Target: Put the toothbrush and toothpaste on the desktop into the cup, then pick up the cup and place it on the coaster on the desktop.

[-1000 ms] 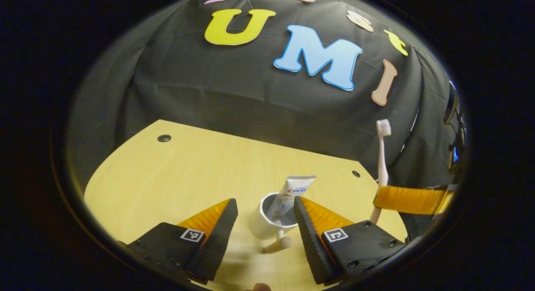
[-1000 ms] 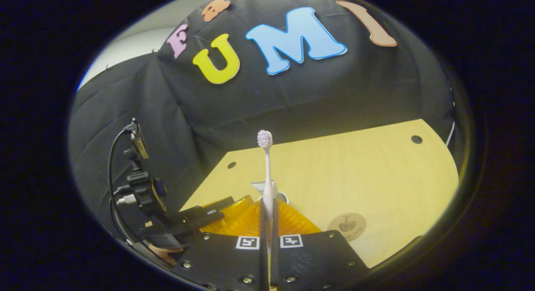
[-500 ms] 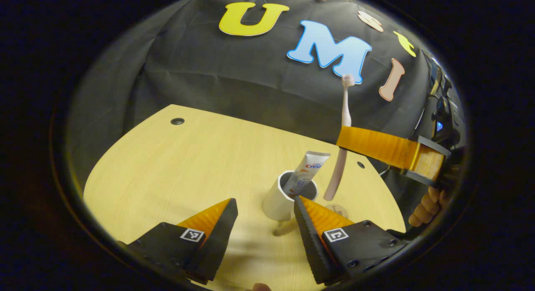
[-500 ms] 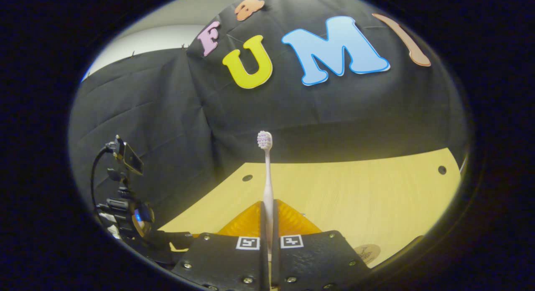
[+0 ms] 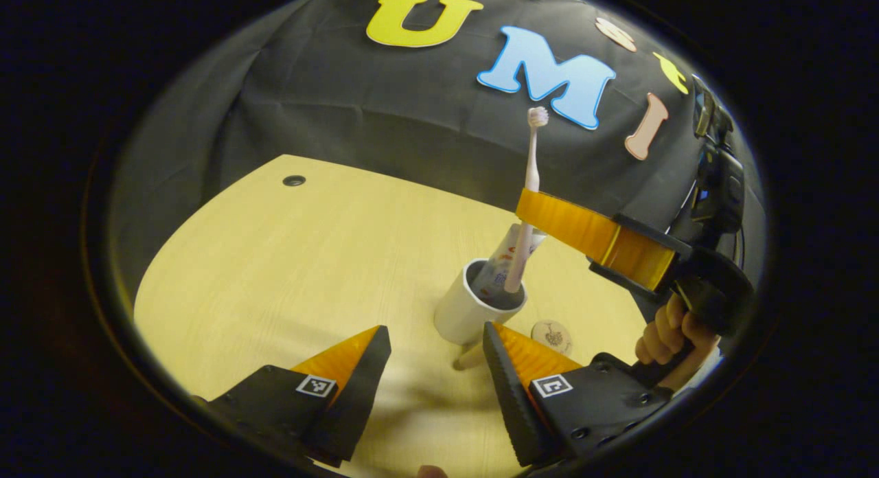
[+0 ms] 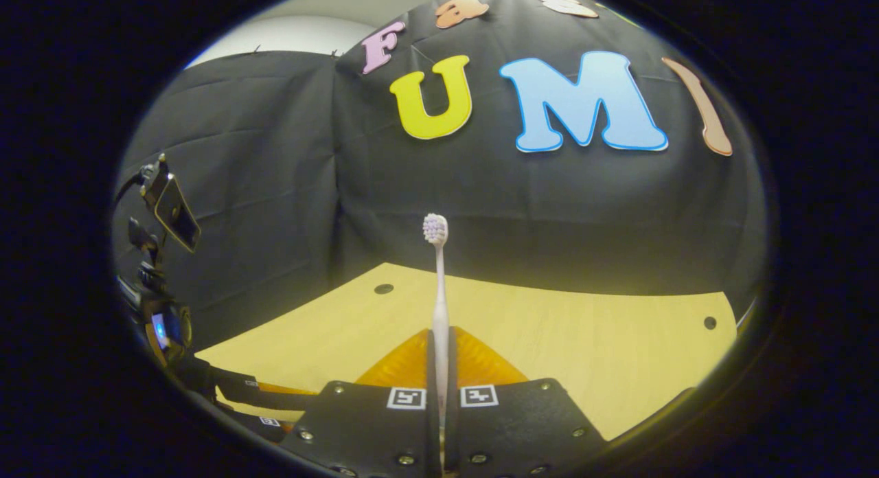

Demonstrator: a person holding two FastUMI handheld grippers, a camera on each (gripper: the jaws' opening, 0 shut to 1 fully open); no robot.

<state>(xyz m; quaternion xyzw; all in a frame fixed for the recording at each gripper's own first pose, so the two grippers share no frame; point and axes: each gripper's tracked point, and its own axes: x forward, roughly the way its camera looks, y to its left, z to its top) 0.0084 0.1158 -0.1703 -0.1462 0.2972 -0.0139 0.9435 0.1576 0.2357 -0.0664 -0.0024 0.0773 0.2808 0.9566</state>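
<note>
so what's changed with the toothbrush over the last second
The right gripper, shut on the toothbrush throughout, carried it from beside the cup to over it; the handle's lower end now dips inside the rim next to the toothpaste. Unchanged: the left gripper open near the cup, the toothpaste in the cup, and the coaster bare.

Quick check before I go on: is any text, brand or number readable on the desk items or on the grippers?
No text is readable.
toothpaste tube: printed, but blurred and partly behind the toothbrush; unreadable.
coaster: a dark drawing, too small; no words made out.
left gripper and right gripper: square coded markers, patterns only, no letters.
cup: plain white, no print seen.
</note>
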